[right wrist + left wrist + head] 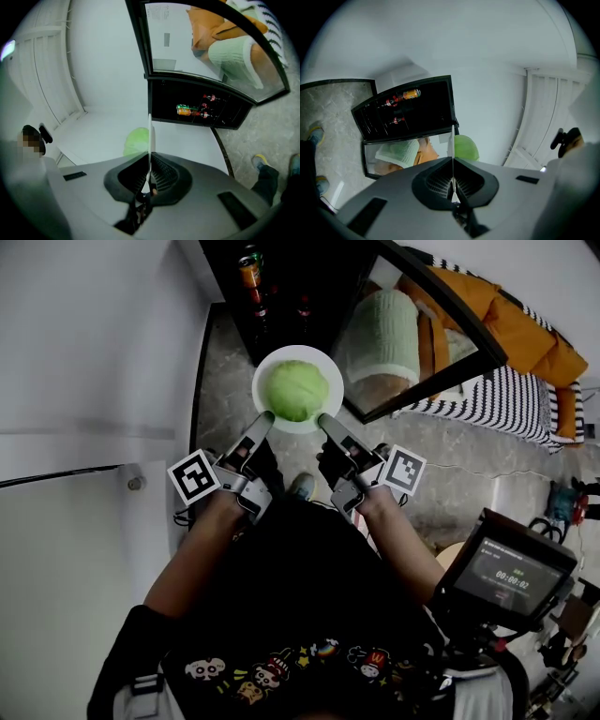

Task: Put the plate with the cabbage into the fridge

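Cabbage lies on the plate, held just before the open fridge. Left gripper and right gripper jaws pinch the plate's near rim.

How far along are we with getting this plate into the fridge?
Done: the glass door is open, and the round white plate with the green cabbage is picked up. In hand: the left gripper and right gripper each clamp its near rim. Left: the plate is outside the dark fridge; it goes inside.

One plate, one cabbage
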Available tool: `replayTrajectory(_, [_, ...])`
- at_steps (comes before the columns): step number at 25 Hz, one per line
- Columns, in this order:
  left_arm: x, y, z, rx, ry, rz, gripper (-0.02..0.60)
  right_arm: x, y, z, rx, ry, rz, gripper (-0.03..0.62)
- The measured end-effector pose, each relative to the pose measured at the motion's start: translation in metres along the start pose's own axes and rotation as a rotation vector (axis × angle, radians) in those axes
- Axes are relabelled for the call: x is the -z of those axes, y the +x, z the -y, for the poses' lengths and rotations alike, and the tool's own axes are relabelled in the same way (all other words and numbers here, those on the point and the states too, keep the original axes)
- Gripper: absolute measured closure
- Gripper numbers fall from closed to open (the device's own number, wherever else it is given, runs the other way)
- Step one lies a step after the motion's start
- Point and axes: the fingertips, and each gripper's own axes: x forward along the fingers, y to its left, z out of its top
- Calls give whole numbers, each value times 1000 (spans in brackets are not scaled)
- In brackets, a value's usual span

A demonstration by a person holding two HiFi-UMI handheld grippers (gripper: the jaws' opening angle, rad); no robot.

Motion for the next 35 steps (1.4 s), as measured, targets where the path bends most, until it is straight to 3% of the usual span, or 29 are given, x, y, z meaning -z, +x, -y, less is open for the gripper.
replayTrajectory(35, [3,2,-9,-42,-9,-19,574,1,-4,11,19,32,32,580])
